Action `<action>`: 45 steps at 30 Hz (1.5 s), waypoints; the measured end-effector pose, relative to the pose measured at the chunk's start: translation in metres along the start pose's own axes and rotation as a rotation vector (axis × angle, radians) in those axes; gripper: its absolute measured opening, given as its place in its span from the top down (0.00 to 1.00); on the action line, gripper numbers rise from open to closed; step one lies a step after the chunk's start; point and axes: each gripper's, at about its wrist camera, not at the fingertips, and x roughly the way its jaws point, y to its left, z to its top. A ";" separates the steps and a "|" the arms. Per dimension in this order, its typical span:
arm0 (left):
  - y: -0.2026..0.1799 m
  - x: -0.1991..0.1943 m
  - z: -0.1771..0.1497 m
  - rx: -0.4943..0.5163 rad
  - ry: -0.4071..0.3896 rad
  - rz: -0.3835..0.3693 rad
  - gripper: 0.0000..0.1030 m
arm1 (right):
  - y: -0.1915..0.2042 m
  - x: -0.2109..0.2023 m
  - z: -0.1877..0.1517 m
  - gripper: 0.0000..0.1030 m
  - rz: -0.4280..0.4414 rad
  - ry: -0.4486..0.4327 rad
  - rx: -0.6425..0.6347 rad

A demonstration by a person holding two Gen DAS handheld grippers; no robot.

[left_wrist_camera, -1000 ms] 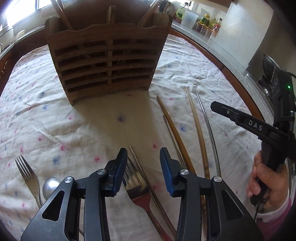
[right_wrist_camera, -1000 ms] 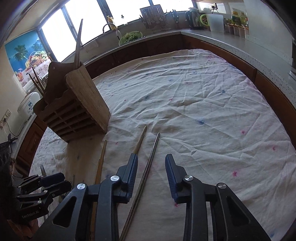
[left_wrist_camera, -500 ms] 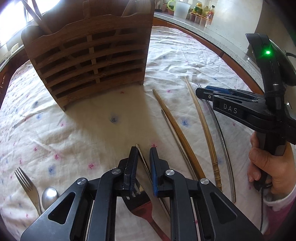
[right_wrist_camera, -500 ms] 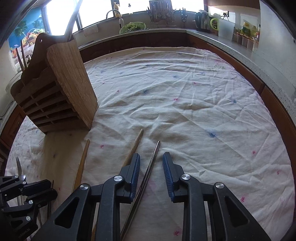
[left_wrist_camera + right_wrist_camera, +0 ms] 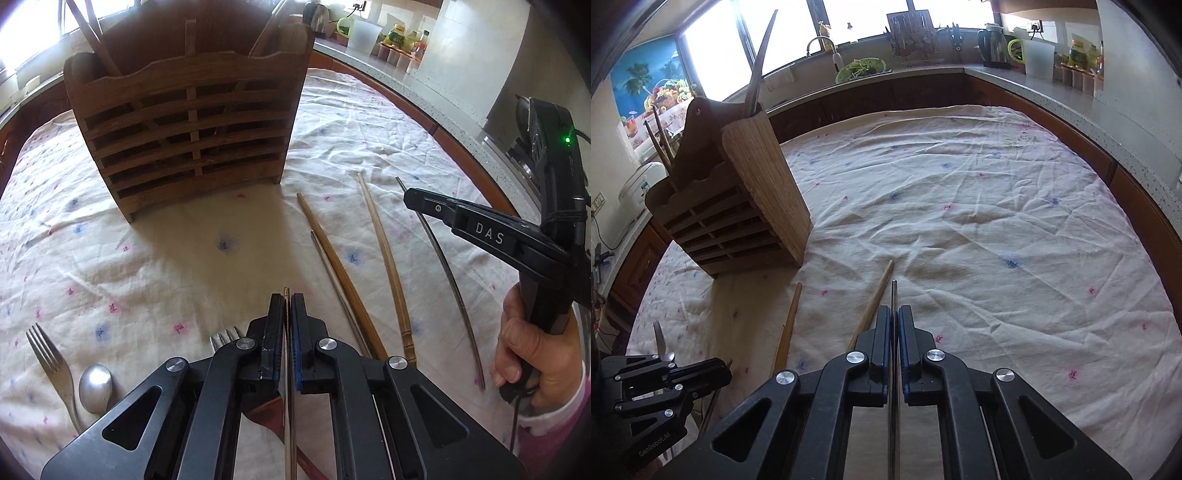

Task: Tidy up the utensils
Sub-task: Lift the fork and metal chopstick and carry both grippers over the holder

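the left gripper (image 5: 287,314) is seen at the lower centre of the left wrist view, its blue-padded fingers (image 5: 276,332) pressed together on a thin metal chopstick (image 5: 289,406), which is pinched between them and runs down out of the bottom edge, its tip showing just above the pads. a silver fork head with a reddish-brown handle (image 5: 225,336) is partly hidden under the left finger.

the right gripper (image 5: 894,325) is recorded at the lower centre of the right wrist view, fingers closed on a slim grey metal chopstick (image 5: 894,295) whose tip projects just beyond them. in the left wrist view the same gripper (image 5: 421,197) appears at the right of the frame, held in a hand (image 5: 532,362).

a slatted brown wooden utensil holder (image 5: 188,129) stands upright on the white cloth with small pink and blue prints (image 5: 147,266), in the upper left half of the left wrist view; stick-like utensils protrude from its top. its solid side panel (image 5: 764,184) is seen at left in the right wrist view.

lying loose on the cloth, right of centre in the left wrist view: a dark brown wooden chopstick (image 5: 340,280), a thin grey metal chopstick (image 5: 332,273) touching its left side, and a pale bamboo chopstick (image 5: 388,266) lying apart to the right. at the lower left, a plain silver fork (image 5: 51,362) and a silver spoon bowl (image 5: 95,384) are noted just beside each other.
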 end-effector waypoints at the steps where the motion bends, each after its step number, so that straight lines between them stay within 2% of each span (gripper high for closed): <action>1: -0.001 -0.006 0.000 0.001 -0.013 -0.003 0.97 | 0.000 -0.006 0.000 0.96 0.013 -0.008 0.009; 14: 0.000 -0.098 -0.002 -0.023 -0.204 -0.044 0.97 | 0.005 -0.096 0.005 0.96 0.103 -0.170 0.038; 21: 0.003 -0.131 -0.012 -0.037 -0.279 -0.051 0.97 | 0.013 -0.132 0.002 0.96 0.133 -0.226 0.025; 45: 0.015 -0.180 -0.035 -0.068 -0.385 -0.052 0.97 | 0.027 -0.170 -0.006 0.96 0.157 -0.296 -0.014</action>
